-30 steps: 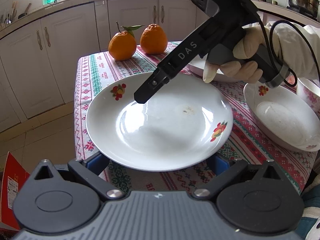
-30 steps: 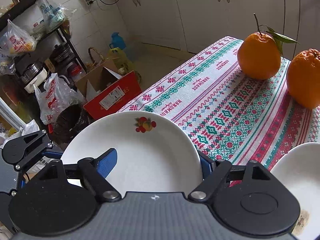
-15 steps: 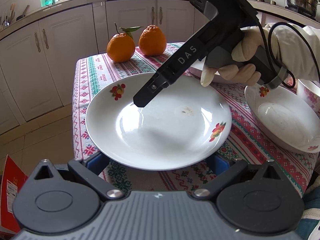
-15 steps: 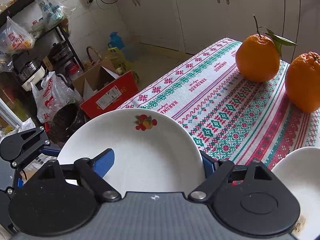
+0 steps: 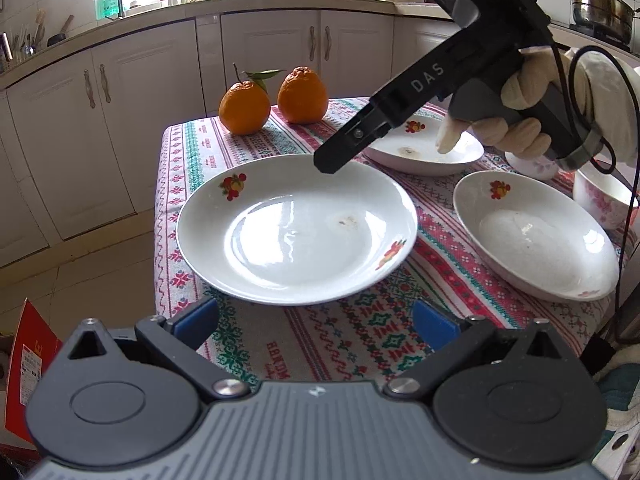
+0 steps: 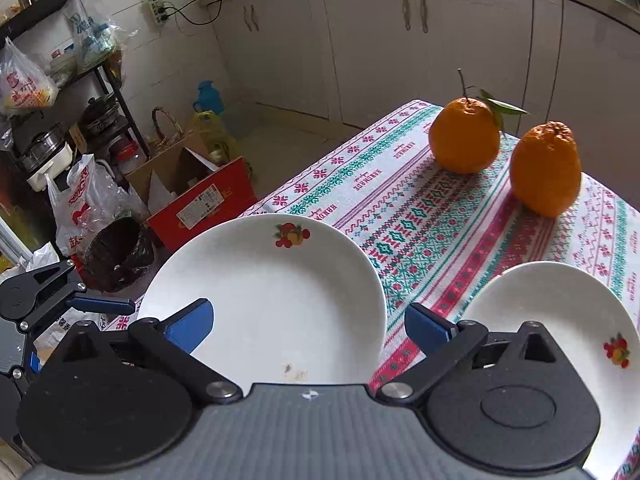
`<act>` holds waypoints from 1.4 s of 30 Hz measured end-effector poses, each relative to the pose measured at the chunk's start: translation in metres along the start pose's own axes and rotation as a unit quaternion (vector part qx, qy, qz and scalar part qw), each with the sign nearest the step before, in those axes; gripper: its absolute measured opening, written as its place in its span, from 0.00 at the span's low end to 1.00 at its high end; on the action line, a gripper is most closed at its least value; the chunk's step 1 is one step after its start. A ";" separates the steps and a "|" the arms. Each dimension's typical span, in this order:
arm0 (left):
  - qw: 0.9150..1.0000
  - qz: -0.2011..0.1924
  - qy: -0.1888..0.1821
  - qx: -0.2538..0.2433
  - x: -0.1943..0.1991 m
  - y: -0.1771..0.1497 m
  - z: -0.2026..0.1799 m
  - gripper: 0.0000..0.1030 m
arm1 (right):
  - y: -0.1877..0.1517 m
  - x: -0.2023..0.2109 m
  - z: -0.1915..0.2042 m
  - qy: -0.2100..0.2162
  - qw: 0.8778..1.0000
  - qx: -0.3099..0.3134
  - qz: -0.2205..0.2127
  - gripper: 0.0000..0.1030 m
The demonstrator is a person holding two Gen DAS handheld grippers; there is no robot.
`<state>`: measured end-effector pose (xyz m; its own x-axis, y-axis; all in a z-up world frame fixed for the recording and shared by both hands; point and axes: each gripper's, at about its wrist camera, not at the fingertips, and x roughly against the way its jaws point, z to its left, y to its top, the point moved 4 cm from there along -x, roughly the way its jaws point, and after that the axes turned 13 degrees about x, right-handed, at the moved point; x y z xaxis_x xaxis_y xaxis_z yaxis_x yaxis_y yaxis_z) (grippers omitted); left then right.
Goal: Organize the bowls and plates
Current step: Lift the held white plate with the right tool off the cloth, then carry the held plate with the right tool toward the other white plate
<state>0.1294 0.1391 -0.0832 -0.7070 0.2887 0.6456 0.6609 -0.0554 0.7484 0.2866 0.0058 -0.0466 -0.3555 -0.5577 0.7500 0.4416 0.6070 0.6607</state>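
A large white plate (image 5: 296,228) with fruit prints lies on the patterned tablecloth; it also shows in the right wrist view (image 6: 272,296). My left gripper (image 5: 316,320) is open just in front of its near rim, apart from it. My right gripper (image 6: 308,324) is open and hovers over the plate's far side; its black body (image 5: 404,96) shows in the left wrist view. A second white plate (image 5: 536,236) lies to the right, a third (image 5: 424,152) behind it, also in the right wrist view (image 6: 560,304). A pink-flowered bowl (image 5: 604,196) stands far right.
Two oranges (image 5: 272,100) stand at the table's far edge, also in the right wrist view (image 6: 504,160). White cabinets (image 5: 100,128) run behind. A red box (image 6: 200,204), bags and a dark bin (image 6: 120,252) sit on the floor beside the table's left edge (image 5: 160,220).
My left gripper has drawn back from the large plate, which now lies on the cloth outside its fingers. My right gripper has lifted and pulled back toward the plate's far rim.
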 end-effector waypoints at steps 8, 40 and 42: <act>1.000 -0.030 0.004 -0.003 0.025 -0.005 -0.026 0.99 | -0.030 0.056 0.018 -0.056 0.998 -0.015 -0.010 1.00; 0.997 0.011 -0.063 -0.048 0.006 -0.045 -0.107 0.99 | -0.172 0.149 0.037 -0.152 0.979 -0.133 -0.017 1.00; 0.996 0.016 -0.068 -0.051 0.000 -0.045 -0.109 0.99 | -0.172 0.148 0.036 -0.151 0.979 -0.135 -0.018 1.00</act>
<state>0.0721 0.0379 -0.1008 -0.6404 0.4125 0.6479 0.6485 -0.1614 0.7439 0.1284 -0.1607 -0.0476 -0.5837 -0.3591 0.7283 0.6112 0.3961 0.6852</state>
